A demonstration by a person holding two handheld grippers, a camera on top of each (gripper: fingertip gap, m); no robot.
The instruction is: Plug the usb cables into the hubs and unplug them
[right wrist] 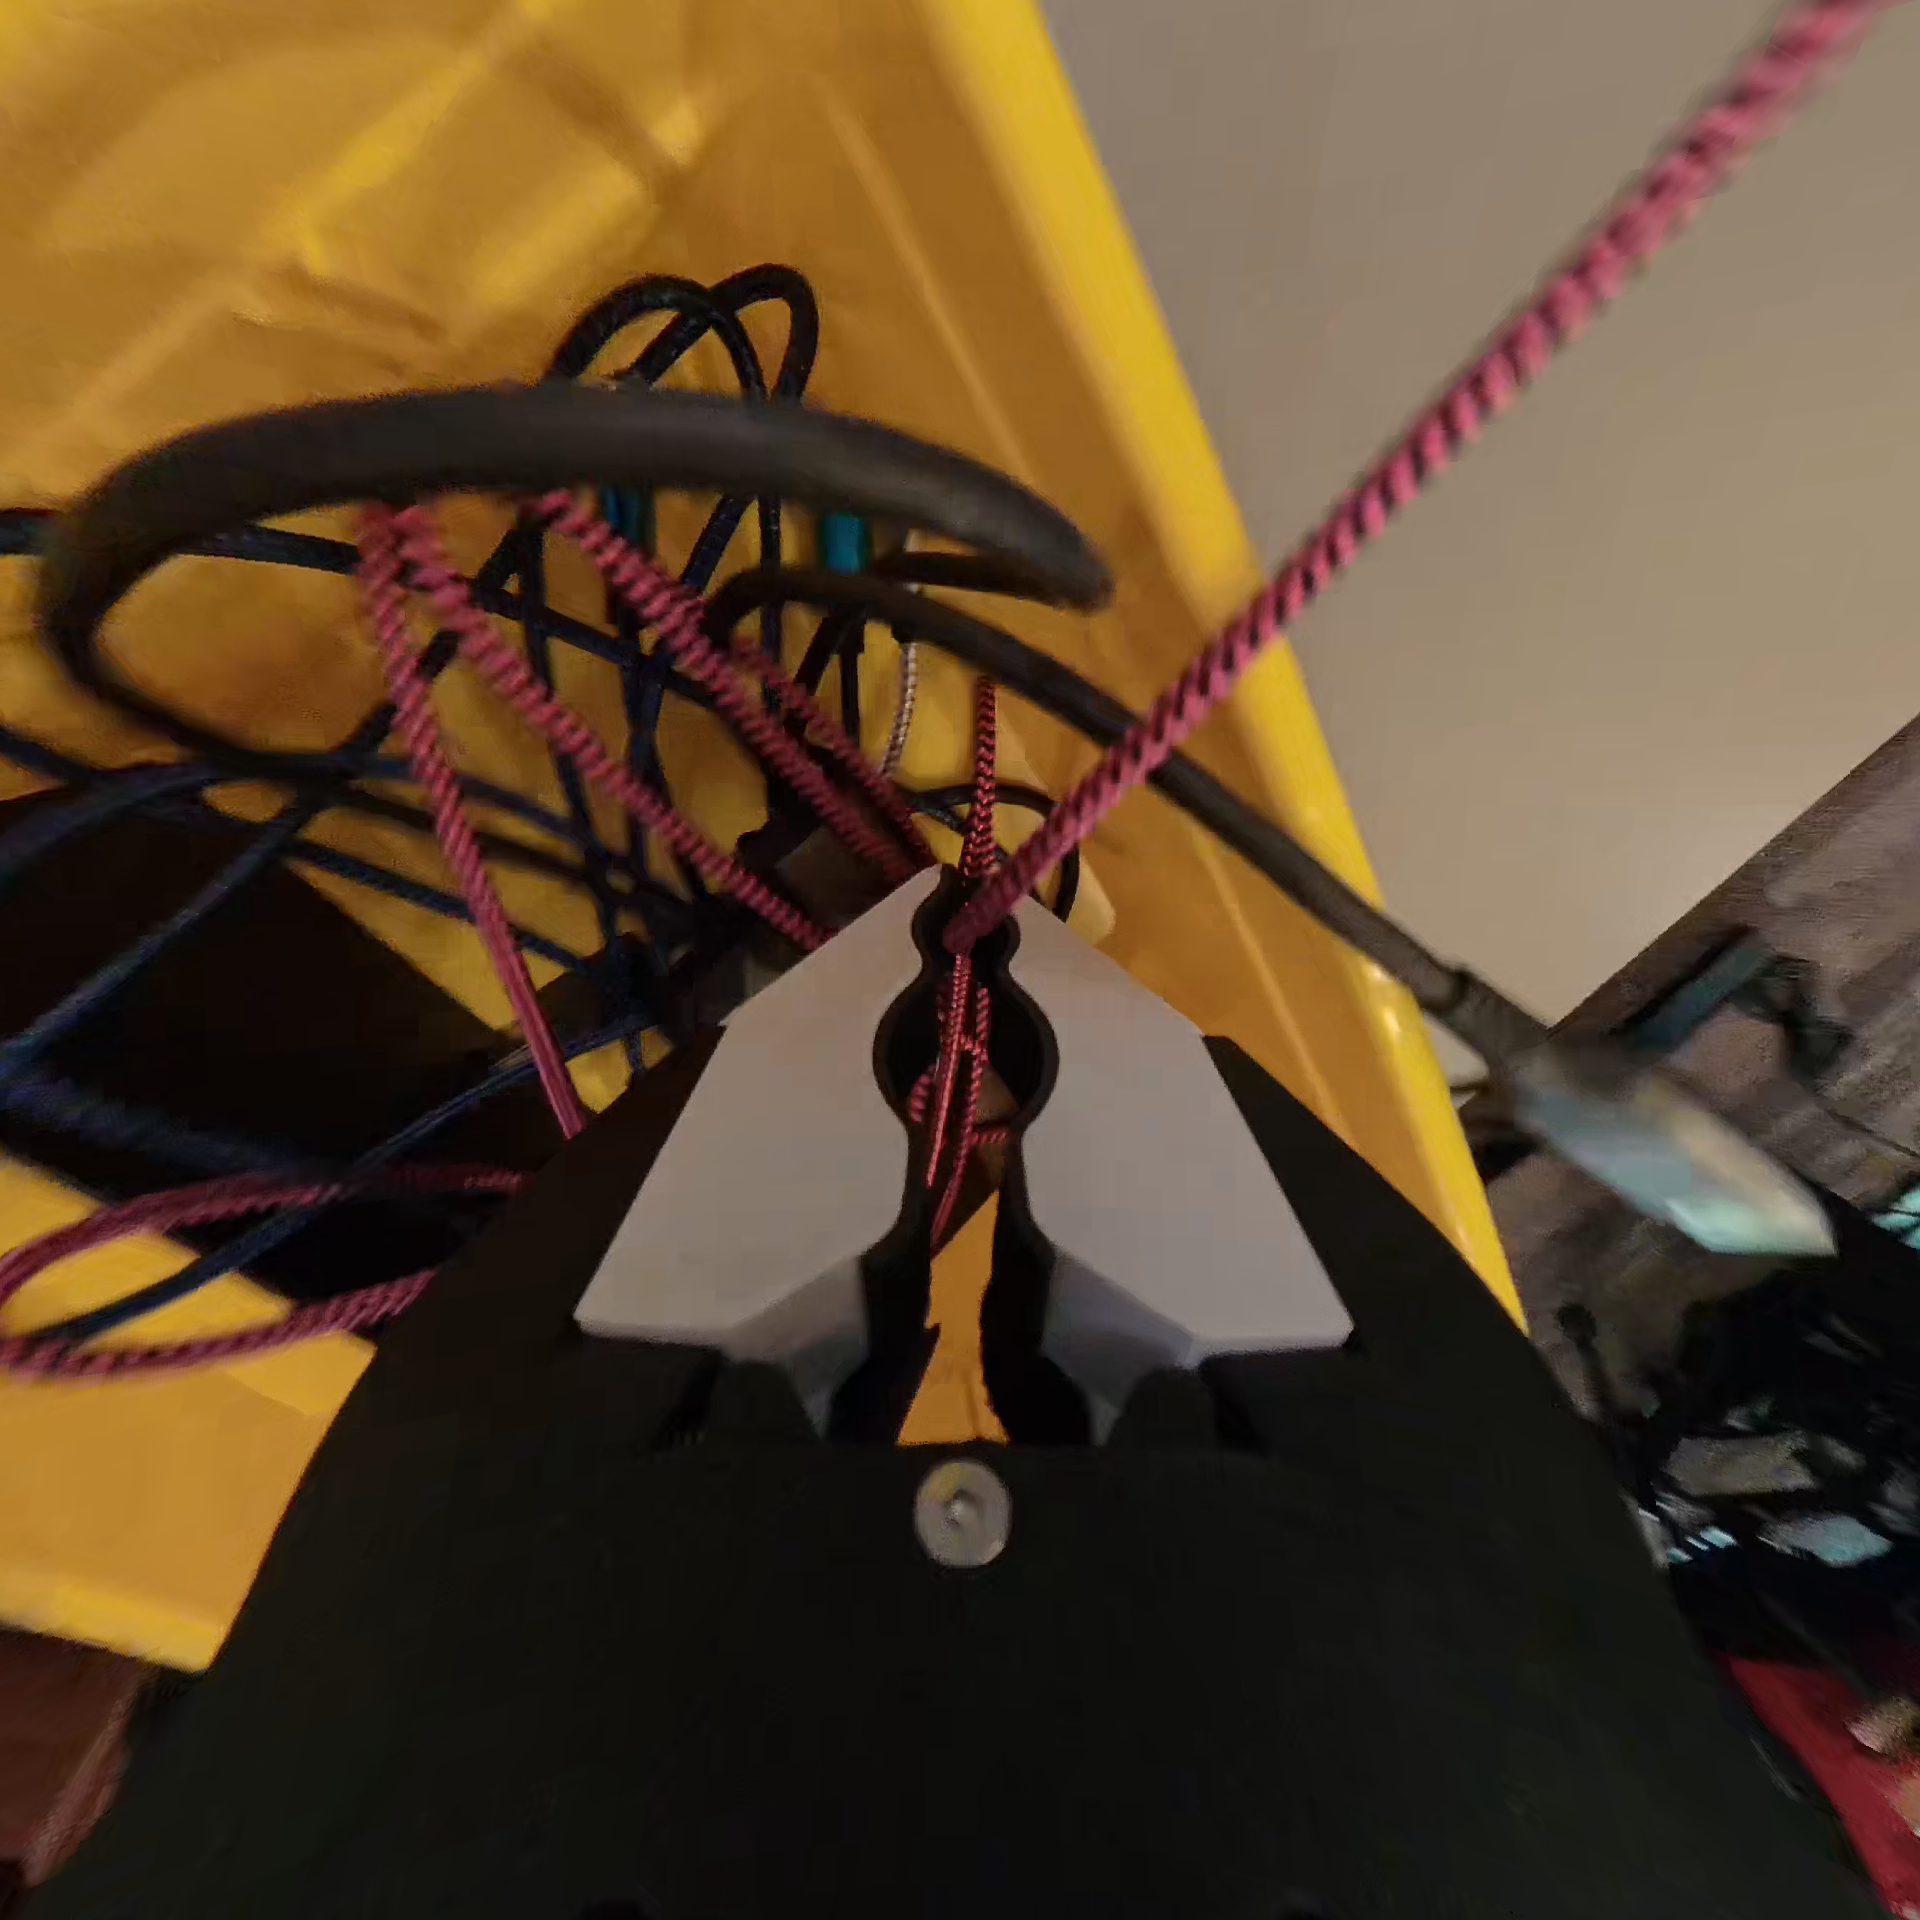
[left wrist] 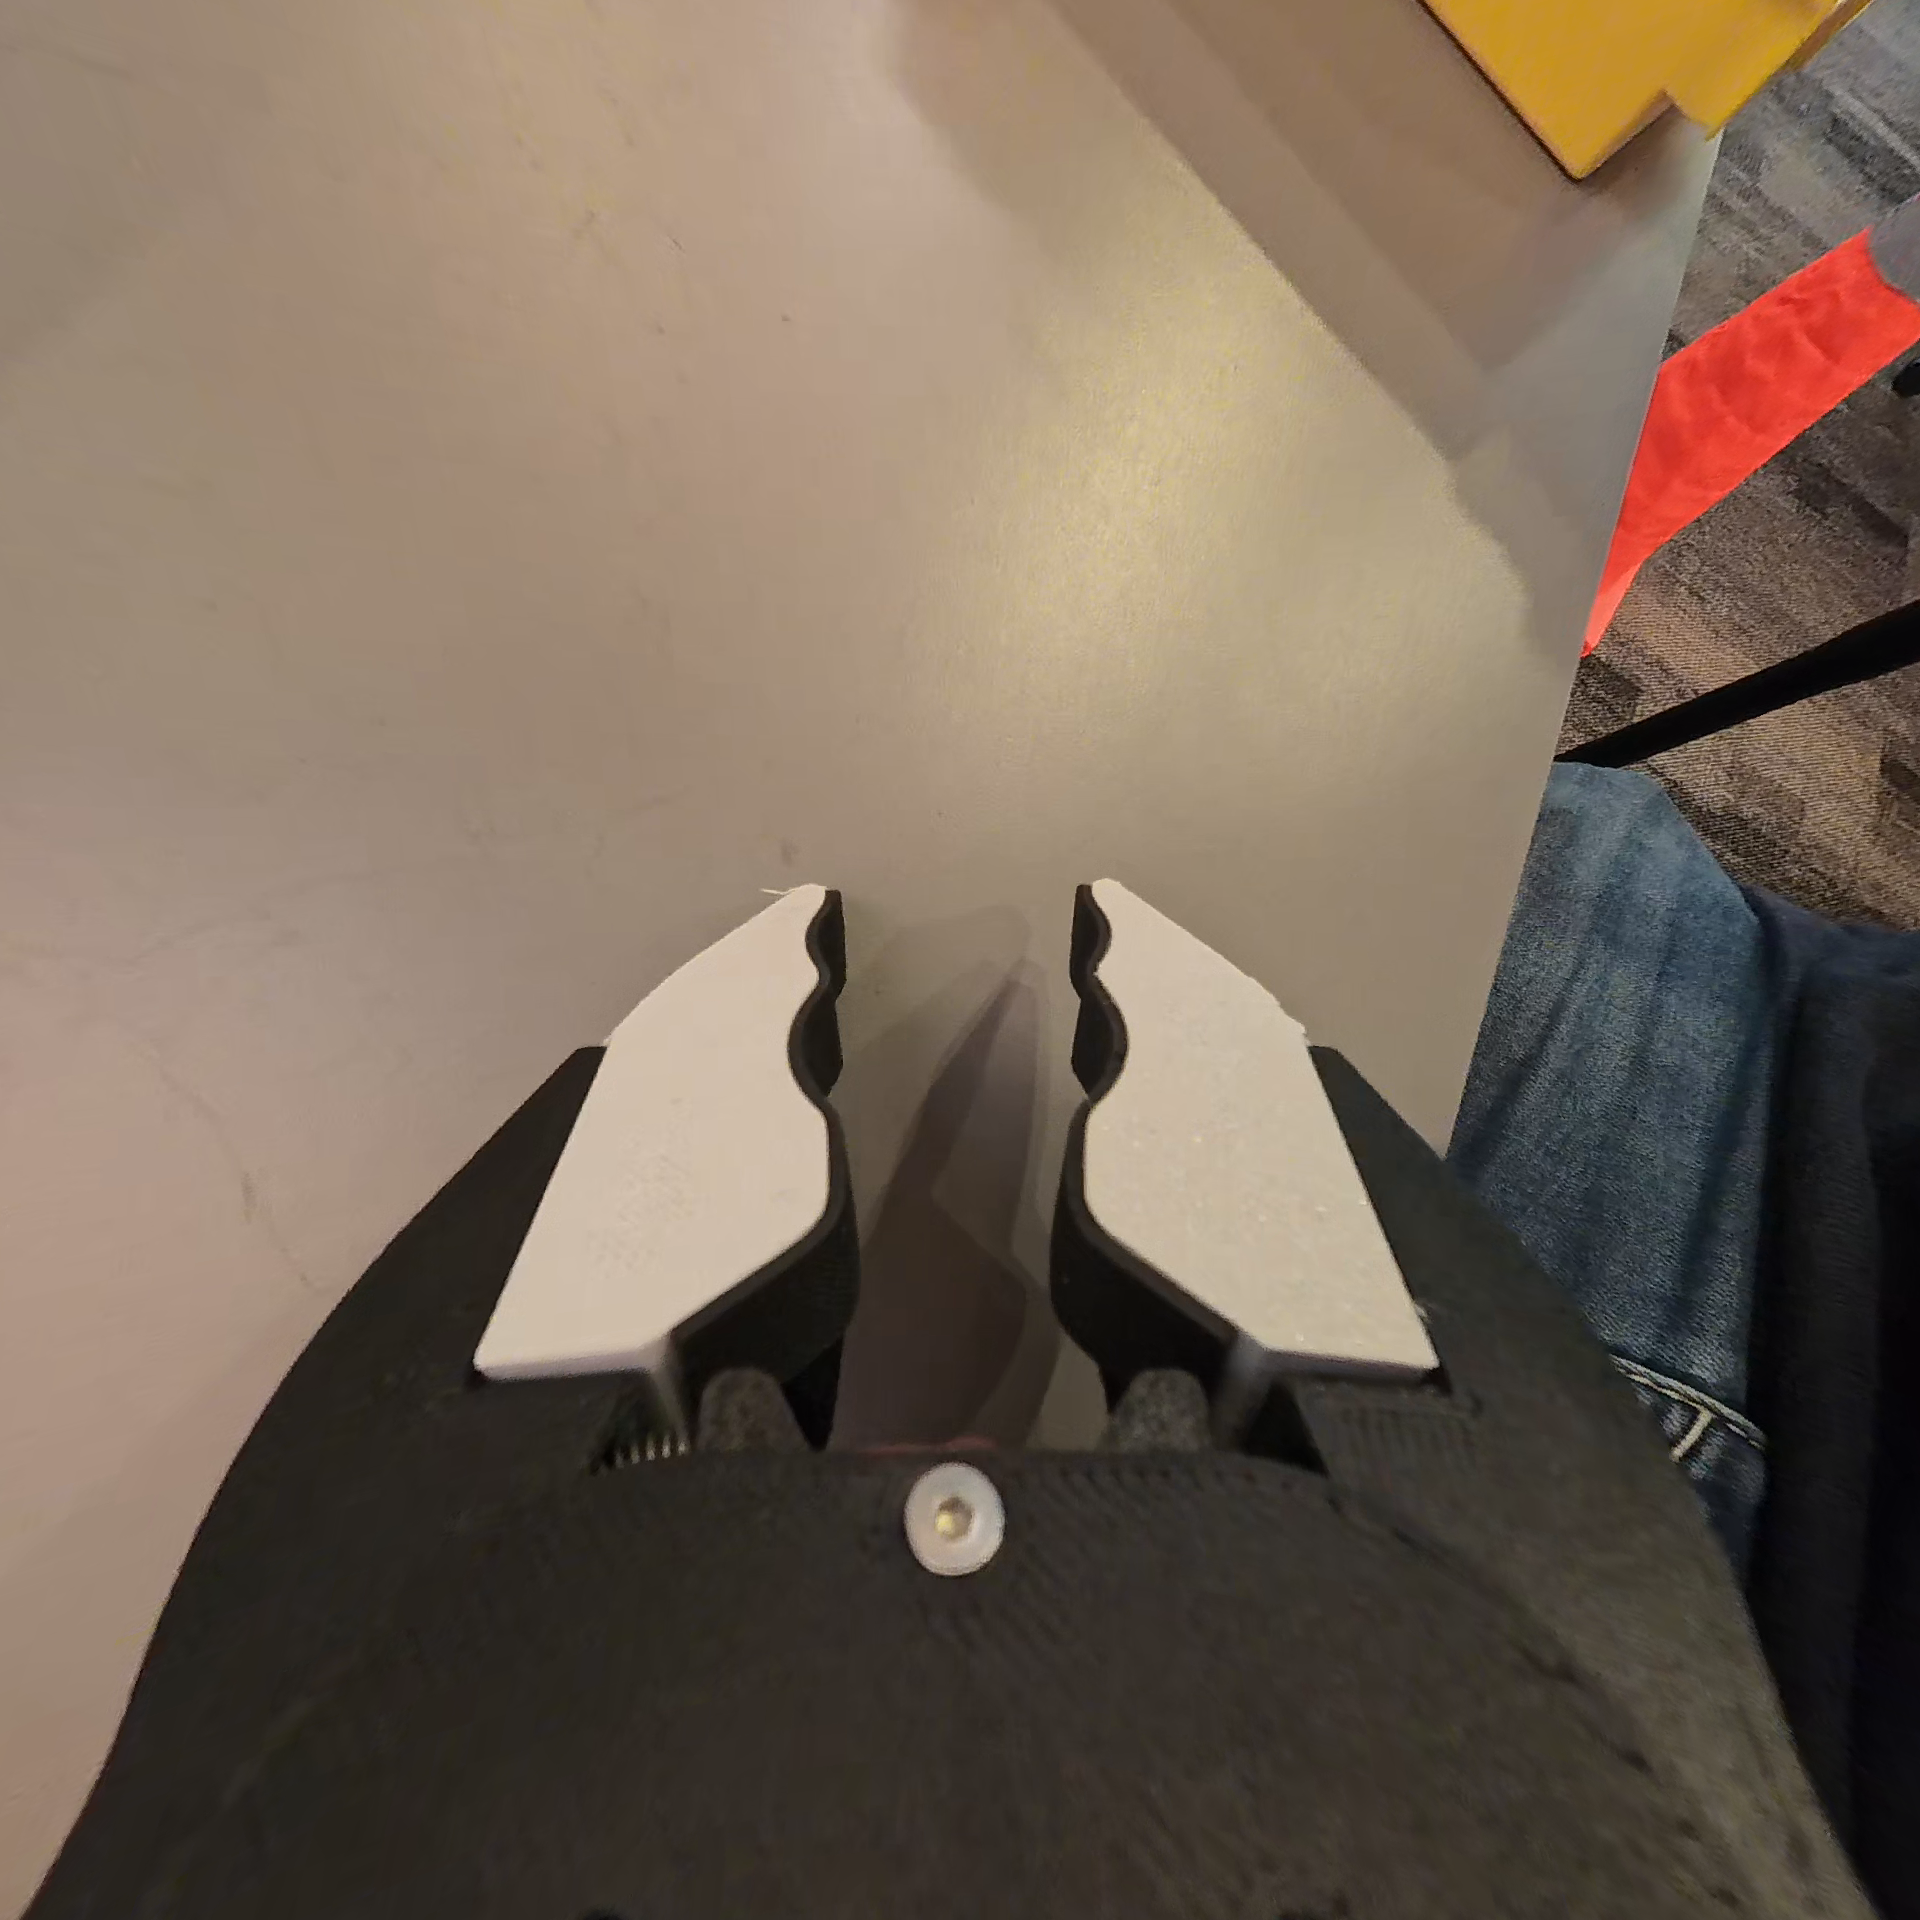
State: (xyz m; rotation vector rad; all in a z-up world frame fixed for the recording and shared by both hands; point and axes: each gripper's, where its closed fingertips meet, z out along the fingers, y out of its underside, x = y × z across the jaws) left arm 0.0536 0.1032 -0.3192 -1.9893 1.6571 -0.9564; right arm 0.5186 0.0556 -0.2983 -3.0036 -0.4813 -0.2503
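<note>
Red-and-black braided usb cable (right wrist: 1455,405) runs taut from upper right down into the tips of the right gripper (right wrist: 961,914), which is pinched closed on it; more loops of the same braid show through the scalloped gap between the fingers. Behind the tips, a tangle: a thick smooth black cable (right wrist: 582,436) arching over thinner dark blue braided cables (right wrist: 312,821) and further red loops, all lying in a yellow bin (right wrist: 1091,343) with glossy plastic walls. A silver metal plug (right wrist: 1662,1164) on a black lead hangs at right (blurred, type not readable). The bin sits on a pale grey-beige table (right wrist: 1558,468), matte and lightly scuffed. Left gripper (left wrist: 956,904) hovers over a bare stretch of that table (left wrist: 520,520), fingers parted with a moderate gap, nothing between them; white flat faces, black wavy inner pads. A corner of the yellow bin (left wrist: 1621,73) shows at top right. Beyond the table edge: mottled grey carpet (left wrist: 1787,499), an orange-red fabric strip (left wrist: 1756,416), and blue denim (left wrist: 1621,1039) of a person's leg.
</note>
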